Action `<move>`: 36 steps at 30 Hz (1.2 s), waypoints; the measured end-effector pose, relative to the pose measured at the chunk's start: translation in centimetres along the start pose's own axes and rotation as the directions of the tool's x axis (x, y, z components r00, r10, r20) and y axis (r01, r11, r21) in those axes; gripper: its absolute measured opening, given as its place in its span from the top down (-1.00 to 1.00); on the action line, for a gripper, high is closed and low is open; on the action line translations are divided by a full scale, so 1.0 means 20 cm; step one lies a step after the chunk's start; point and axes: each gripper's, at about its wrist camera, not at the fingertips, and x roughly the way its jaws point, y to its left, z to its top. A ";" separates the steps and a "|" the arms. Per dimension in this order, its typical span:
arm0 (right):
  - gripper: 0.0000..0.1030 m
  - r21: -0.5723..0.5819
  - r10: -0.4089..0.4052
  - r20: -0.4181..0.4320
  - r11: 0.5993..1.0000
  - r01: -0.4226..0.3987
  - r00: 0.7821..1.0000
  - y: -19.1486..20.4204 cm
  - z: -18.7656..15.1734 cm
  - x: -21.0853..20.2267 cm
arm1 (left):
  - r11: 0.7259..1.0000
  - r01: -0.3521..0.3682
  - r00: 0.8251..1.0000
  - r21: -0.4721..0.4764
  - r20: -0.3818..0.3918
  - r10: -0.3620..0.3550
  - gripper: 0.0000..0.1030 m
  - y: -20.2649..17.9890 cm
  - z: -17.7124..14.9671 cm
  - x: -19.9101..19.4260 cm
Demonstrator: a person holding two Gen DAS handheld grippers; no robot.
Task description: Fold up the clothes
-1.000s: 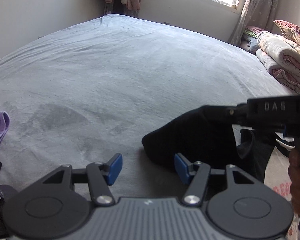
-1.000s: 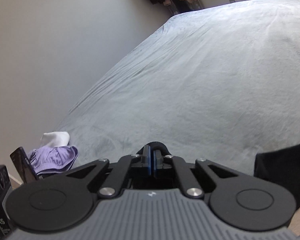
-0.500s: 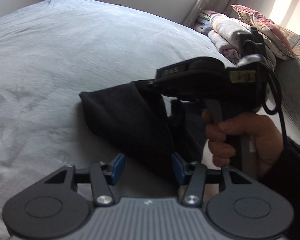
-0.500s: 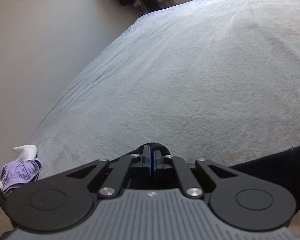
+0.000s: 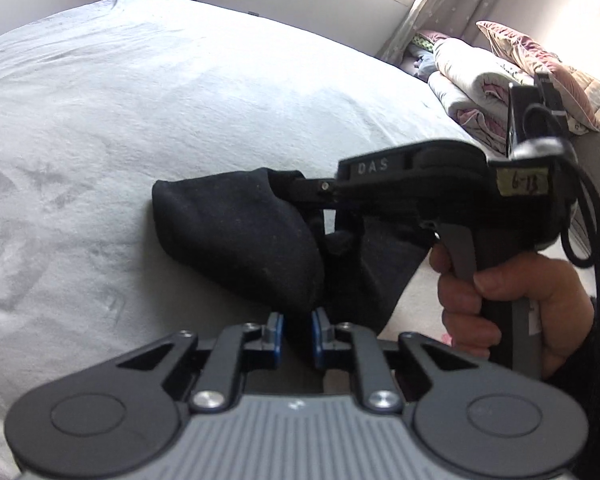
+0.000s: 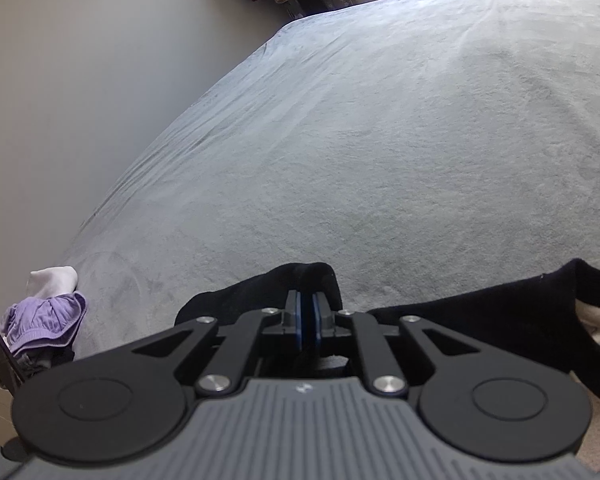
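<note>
Garment [image 5: 240, 236] hangs off bed [image 5: 140, 120], right gripper [image 6: 305, 316] pinching its edge, left gripper [image 5: 296, 338] jaws narrowed around a fold, letting you spread it.

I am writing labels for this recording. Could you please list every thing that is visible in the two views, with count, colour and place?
black garment: 1, black, near bed edge, held by both grippers
bed cover: 1, grey, over the bed
purple garment: 1, purple, bed's left corner
white cloth: 1, white, behind the purple garment
folded quilts: a pile, white and pink, far right
left gripper: 1, black, blue pads
right gripper: 1, black, blue pads
hand: 1, on right gripper's handle
</note>
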 end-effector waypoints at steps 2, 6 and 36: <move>0.76 0.000 0.003 -0.001 1.000 -0.003 1.000 -0.01 -0.01 -0.04 | 1.000 0.004 1.000 -0.017 0.009 -0.004 0.73 0.02 0.01 -0.03; 0.76 -0.013 0.002 -0.008 1.000 -0.003 1.000 -0.01 -0.02 -0.09 | 0.999 -0.007 1.000 -0.039 0.003 0.007 0.73 0.05 0.02 -0.08; 0.27 -0.040 -0.014 -0.041 0.999 0.012 0.999 -0.01 -0.19 -0.28 | 0.992 -0.125 0.992 -0.011 -0.035 0.125 0.97 0.01 -0.09 -0.03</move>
